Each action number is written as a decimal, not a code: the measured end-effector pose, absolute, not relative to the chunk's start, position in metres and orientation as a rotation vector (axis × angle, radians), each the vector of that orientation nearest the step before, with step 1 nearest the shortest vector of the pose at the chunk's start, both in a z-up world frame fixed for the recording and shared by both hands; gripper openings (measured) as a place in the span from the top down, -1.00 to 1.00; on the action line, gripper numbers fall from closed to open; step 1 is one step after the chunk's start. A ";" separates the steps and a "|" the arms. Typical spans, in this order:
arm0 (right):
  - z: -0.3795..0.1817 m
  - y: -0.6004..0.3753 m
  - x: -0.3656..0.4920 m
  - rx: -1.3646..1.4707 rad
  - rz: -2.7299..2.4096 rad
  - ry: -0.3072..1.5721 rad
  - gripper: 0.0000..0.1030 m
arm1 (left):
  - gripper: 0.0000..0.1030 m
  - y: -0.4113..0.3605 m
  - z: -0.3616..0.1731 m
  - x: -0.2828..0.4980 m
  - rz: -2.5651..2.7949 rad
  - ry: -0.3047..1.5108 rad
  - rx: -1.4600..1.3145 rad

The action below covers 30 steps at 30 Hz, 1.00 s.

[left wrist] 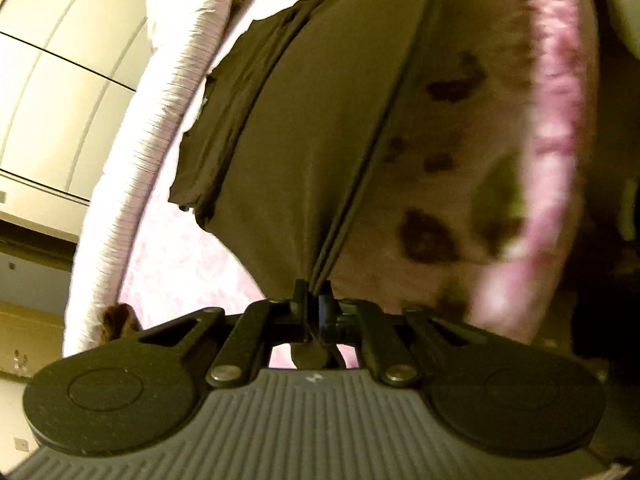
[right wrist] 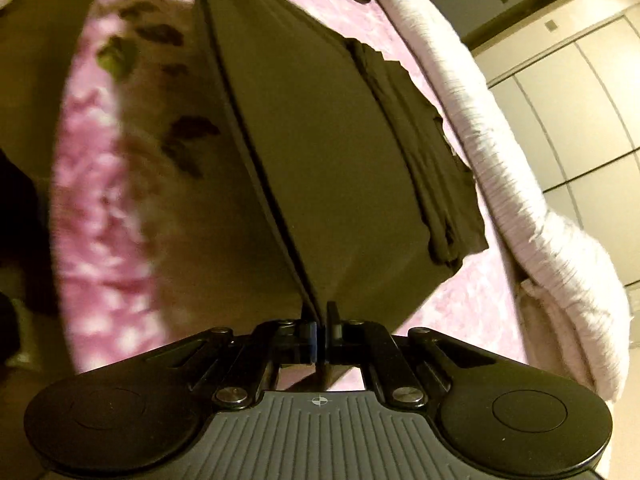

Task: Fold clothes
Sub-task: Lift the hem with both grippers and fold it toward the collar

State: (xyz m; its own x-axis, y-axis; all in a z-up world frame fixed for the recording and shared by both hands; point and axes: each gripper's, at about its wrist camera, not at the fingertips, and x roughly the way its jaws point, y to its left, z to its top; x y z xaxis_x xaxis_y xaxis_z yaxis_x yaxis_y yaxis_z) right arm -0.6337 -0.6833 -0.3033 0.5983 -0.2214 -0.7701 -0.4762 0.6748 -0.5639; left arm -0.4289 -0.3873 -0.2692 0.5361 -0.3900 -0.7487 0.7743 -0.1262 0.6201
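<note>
Dark, olive-brown cloth: the garment (left wrist: 304,152) hangs stretched between the two grippers, above the bed. Landmark for all positions below is the bedspread (left wrist: 188,248), pink with a pale mottled print.

Left gripper (left wrist: 314,292): fingers pressed together, a corner of the garment pinched between them. From that corner a layered edge runs up and away as a taut, straight line. The cloth fans out from the pinch into a broad flat sheet. Its far end lies folded in several stacked layers on the bedspread.

Right gripper (right wrist: 319,312): fingers likewise closed tight on another corner of the garment (right wrist: 320,152), the layered edge rising straight from the pinch. In this view the stacked, folded far end (right wrist: 424,168) rests on the bedspread (right wrist: 472,312) near its outer border.

White ribbed trim (left wrist: 160,120) borders the bedspread on the side nearest the folded end; it is seen again in the right wrist view (right wrist: 500,152). A floral patch (left wrist: 448,168) with dark blooms and a green leaf lies on the bedspread on the other side of the taut edge, blurred. Beyond the trim stand pale cabinet doors (left wrist: 60,80) with dark seams.
</note>
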 end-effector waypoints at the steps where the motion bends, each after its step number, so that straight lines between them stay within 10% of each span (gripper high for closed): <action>1: -0.299 -0.679 -0.641 -0.837 0.184 0.959 0.98 | 0.95 -0.381 -0.265 -0.440 -1.048 0.392 1.362; 12: -0.232 -0.647 -0.726 -0.697 0.335 1.108 0.97 | 0.94 -0.339 -0.195 -0.516 -1.107 0.622 1.318; 30: -0.164 -0.808 -0.403 -0.683 0.225 1.129 0.97 | 0.92 -0.528 -0.162 -0.147 -1.227 0.708 1.026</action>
